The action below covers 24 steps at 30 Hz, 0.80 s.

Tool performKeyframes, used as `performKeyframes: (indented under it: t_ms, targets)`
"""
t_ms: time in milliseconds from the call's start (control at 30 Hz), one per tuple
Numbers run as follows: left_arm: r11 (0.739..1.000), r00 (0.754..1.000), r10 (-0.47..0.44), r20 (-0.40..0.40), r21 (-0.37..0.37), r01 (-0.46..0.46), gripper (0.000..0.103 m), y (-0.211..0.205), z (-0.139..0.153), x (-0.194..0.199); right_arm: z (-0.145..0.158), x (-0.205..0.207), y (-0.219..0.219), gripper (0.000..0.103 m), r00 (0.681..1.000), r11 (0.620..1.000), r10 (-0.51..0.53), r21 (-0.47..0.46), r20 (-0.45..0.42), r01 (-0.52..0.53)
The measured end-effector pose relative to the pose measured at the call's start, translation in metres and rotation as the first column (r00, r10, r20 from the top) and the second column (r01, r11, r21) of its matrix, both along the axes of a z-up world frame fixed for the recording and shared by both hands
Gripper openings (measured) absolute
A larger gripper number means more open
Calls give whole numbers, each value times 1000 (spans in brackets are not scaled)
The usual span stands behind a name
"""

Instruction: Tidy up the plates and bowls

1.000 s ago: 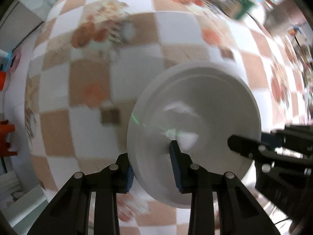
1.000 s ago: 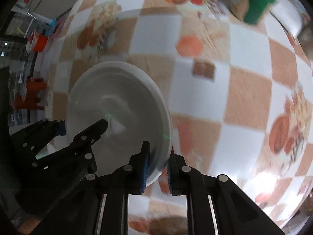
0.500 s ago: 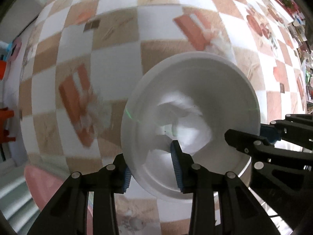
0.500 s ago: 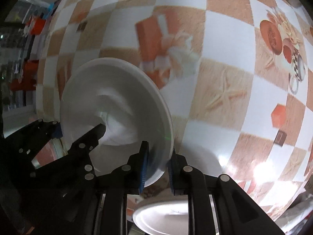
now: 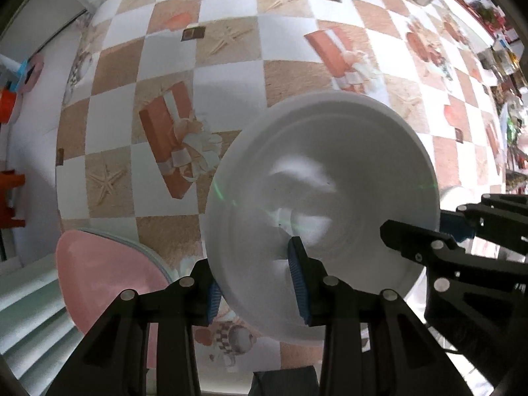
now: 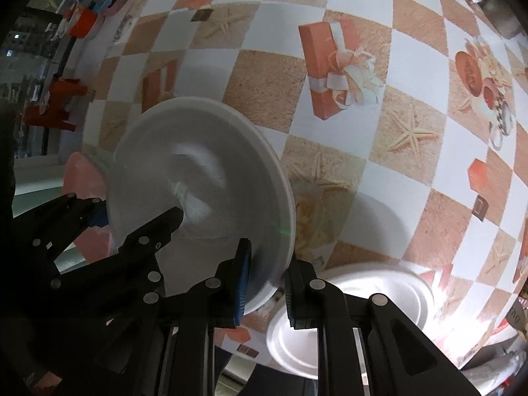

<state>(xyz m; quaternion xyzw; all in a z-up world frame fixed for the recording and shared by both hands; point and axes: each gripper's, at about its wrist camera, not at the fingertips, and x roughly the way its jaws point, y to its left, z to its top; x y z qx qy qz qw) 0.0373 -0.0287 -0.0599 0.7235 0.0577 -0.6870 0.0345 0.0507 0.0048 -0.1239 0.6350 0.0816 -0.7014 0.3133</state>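
While both grippers hold the white bowl (image 5: 330, 191), a pink plate (image 5: 99, 283) has appeared.

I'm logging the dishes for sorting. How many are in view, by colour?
White bowl, held by the left gripper and right gripper: 1
White plate on the table: 1
Pink plate: 1
Total: 3

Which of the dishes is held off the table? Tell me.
The deep white bowl, clamped at opposite rim edges by both grippers. The pink plate and flat white plate lie on the checked tablecloth.
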Motion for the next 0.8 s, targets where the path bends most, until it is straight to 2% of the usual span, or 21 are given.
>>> performKeyframes:
  t_ms: [100, 233, 367, 533, 633, 800]
  targets:
    - [999, 1000, -30, -9, 16, 30, 39, -1, 13, 1, 3, 11, 20, 20, 1000, 1000, -21, -5, -8, 21]
    - [995, 995, -98, -24, 26, 99, 39, 19, 30, 4, 12, 15, 56, 20, 997, 997, -71, -6, -12, 71]
    - [985, 985, -168, -37, 40, 169, 39, 43, 48, 5, 22, 10, 74, 20, 992, 992, -125, -16, -9, 125]
    - [966, 966, -253, -49, 45, 255, 39, 66, 45, -3, 30, 14, 104, 20, 980, 979, -201, -35, 3, 201]
    - [949, 949, -309, -54, 54, 312, 39, 78, 47, -4, 30, 18, 119, 20, 973, 973, -229, -34, 7, 229]
    - [914, 916, -399, -38, 67, 400, 39, 103, 35, -8, 26, 27, 154, 20, 953, 952, -301, -40, 32, 302]
